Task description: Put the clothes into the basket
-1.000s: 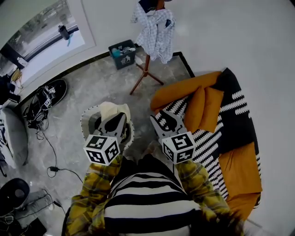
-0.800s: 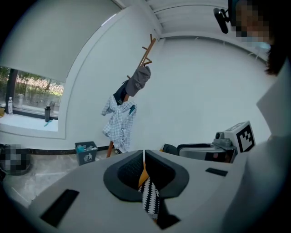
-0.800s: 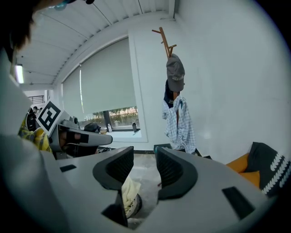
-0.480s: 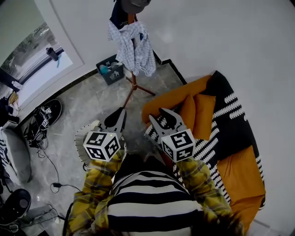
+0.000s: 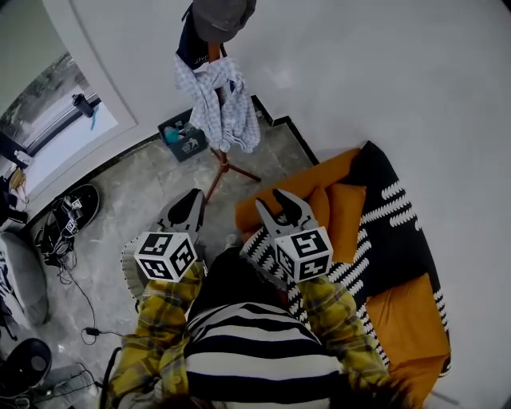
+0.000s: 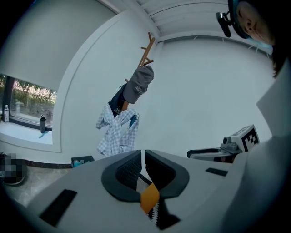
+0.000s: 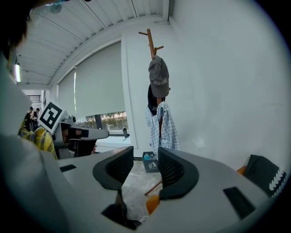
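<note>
The left gripper (image 5: 194,196) has its dark, ribbed jaws drawn together to a thin slit, with nothing between them. The right gripper (image 5: 271,200) has its jaws apart, and only floor and wall show through the gap. Both are held level with each other in front of the person's yellow plaid sleeves (image 5: 164,315) and point towards the far wall.

The clothes hang at the far side. A soft blue-and-white checked shirt (image 5: 219,104) is draped in loose folds on a slim wooden coat stand (image 5: 227,169) with splayed legs. A grey peaked cap (image 5: 219,17) sits at the top, over a dark garment that is mostly hidden. Just left of the stand's foot is a small dark-blue box-shaped bin (image 5: 182,137) against the wall.

The basket (image 5: 128,268) is near the person on the left. Only a strip of its pale rim and dark side shows beside the left gripper's marker cube, so its contents cannot be seen.

On the right stands an orange sofa (image 5: 407,315) with a plump orange cushion (image 5: 346,220) and a black throw (image 5: 391,224) with white dashes. The floor (image 5: 136,184) is glossy grey marble.
</note>
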A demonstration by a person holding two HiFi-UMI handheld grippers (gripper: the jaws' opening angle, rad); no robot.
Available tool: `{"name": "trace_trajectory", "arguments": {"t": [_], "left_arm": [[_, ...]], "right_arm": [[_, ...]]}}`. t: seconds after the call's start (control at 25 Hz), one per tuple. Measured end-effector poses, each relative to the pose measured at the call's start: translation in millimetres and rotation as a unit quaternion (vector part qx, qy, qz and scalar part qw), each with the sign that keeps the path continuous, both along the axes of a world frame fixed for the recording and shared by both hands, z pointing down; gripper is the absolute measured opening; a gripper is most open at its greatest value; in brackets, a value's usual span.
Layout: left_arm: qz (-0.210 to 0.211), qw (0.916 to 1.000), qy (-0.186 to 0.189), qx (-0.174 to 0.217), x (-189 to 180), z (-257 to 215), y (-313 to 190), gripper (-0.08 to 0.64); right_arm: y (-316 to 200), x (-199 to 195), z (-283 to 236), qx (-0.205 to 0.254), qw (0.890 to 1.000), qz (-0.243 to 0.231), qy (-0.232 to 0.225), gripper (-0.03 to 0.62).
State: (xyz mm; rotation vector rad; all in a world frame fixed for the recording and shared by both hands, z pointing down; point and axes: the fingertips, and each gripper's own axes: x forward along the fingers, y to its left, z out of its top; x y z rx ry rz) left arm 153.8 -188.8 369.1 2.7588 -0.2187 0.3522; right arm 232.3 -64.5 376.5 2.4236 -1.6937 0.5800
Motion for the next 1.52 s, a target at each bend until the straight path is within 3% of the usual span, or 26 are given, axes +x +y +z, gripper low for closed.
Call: {"name": "trace_trajectory", "arguments": {"t": [0.32,0.84,1.24,1.52], "left_arm": [[-0.057,0.9983,0.005,-0.015,32.8,4.9,-66.4,0.026],[-0.131,0.9903,-0.028,-0.039,30.9,38.7,-147.7,0.026],[-0.168,0.9835,-0.047,-0.05,18.9,59.5,-180.2,0.026],[-0.172,0.9822,-0.052,-0.054,14.4,70.0,-191.4,0.026]], "right_arm": [[-62.2,63.7,11.7,-0.028,0.999,-0.027,0.004,0.194],[-190.2,176.4,28.7,-0.014,0.999,-0.027,0.033,0.3],[-245.7,219.3,78.8,-0.055,0.997,-0.019,0.042,0.334],[-251.9,221.7,95.2,-0.066,0.997,-0.019,0.046,0.329]]}}
